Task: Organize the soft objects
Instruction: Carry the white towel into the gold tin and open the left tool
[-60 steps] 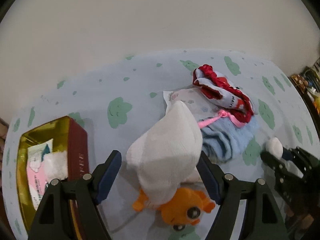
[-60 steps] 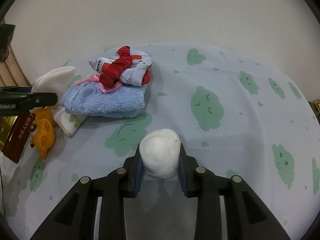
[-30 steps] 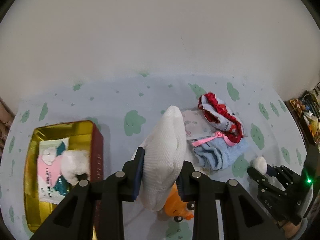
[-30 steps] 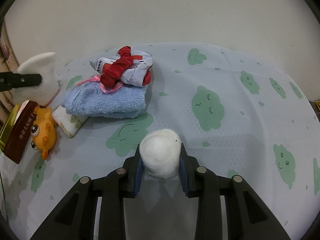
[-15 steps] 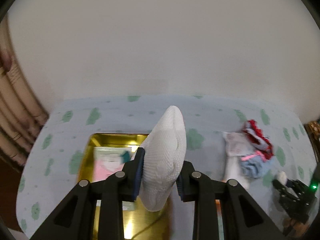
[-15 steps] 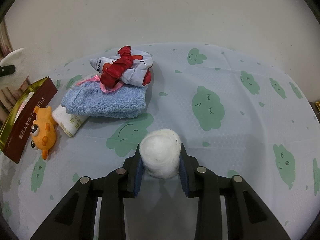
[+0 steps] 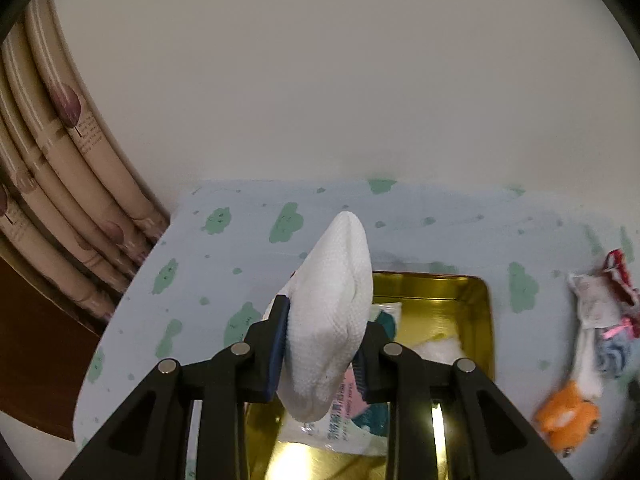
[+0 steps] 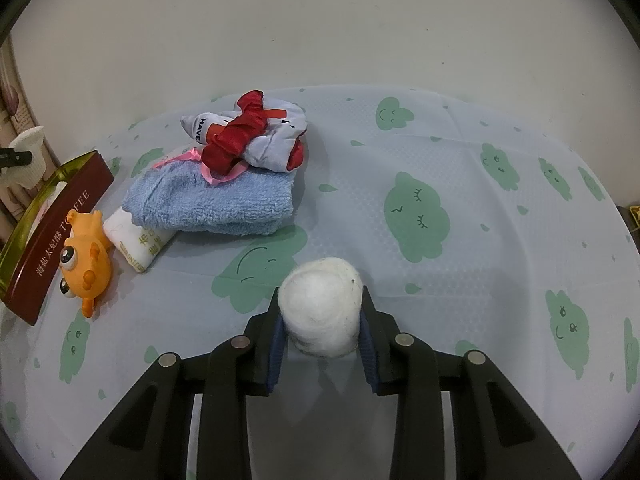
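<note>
My left gripper (image 7: 322,334) is shut on a folded white cloth (image 7: 332,316) and holds it above the gold tin box (image 7: 476,304), which holds a tissue packet (image 7: 348,420) and a white fluffy ball (image 7: 440,350). My right gripper (image 8: 320,326) is shut on a white cotton ball (image 8: 320,306) just above the cloud-print tablecloth (image 8: 460,280). The tin (image 8: 52,220) and the left gripper's white cloth (image 8: 26,156) show at the far left of the right wrist view.
A blue towel (image 8: 216,204) carries a grey-and-red cloth bundle (image 8: 248,136) with a pink ribbon. A white packet (image 8: 136,242) and an orange toy fish (image 8: 82,256) lie beside the tin. Curtains (image 7: 52,184) hang past the table's left edge.
My left gripper shut on the white cloth, lifted it off the pile and carried it left over the tin. The right gripper stayed still with the cotton ball.
</note>
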The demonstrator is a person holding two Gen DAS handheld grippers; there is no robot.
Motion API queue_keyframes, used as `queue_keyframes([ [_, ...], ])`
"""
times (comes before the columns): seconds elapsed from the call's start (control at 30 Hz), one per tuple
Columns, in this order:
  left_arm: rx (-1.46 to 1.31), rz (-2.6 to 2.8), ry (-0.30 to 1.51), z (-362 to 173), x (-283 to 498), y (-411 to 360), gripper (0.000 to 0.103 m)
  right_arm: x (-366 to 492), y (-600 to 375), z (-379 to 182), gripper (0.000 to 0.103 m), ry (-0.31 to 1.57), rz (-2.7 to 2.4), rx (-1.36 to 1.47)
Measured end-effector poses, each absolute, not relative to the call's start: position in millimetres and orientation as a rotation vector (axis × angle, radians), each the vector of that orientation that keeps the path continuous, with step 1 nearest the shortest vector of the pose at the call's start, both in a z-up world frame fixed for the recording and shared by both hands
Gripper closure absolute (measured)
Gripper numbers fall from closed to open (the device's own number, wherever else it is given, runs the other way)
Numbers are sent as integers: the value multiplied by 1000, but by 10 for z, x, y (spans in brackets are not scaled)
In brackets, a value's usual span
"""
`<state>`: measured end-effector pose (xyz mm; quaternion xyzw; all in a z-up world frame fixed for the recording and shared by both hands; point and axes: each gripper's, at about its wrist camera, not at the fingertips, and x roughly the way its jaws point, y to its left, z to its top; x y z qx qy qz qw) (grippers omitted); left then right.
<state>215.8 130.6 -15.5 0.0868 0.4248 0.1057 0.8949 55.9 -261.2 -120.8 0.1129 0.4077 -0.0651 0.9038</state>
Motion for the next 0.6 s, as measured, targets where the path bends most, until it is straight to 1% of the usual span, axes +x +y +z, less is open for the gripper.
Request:
queue_keyframes([
  [0.27,219,235,959,-450,2264,1191,71,559,-2610,-1207,70,842,-135,234],
  [0.37,161,212,980,-496,2279,1217,63,561,-2612,-1210,69,843,-135,232],
  [0.4,147,200,985,-491,2276,1221,58,563,-2609,-1212,69,843,-134,230],
  [0.47,112,171,981,-458,2259,1230,53,566,-2606,-1212,68,844,-133,227],
  [0.53,69,137,980,-415,2244,1256,46,567,-2600,-1212,68,844,-132,224],
  [0.6,12,95,983,-369,2226,1287,46,565,-2601,-1209,67,845,-131,223],
])
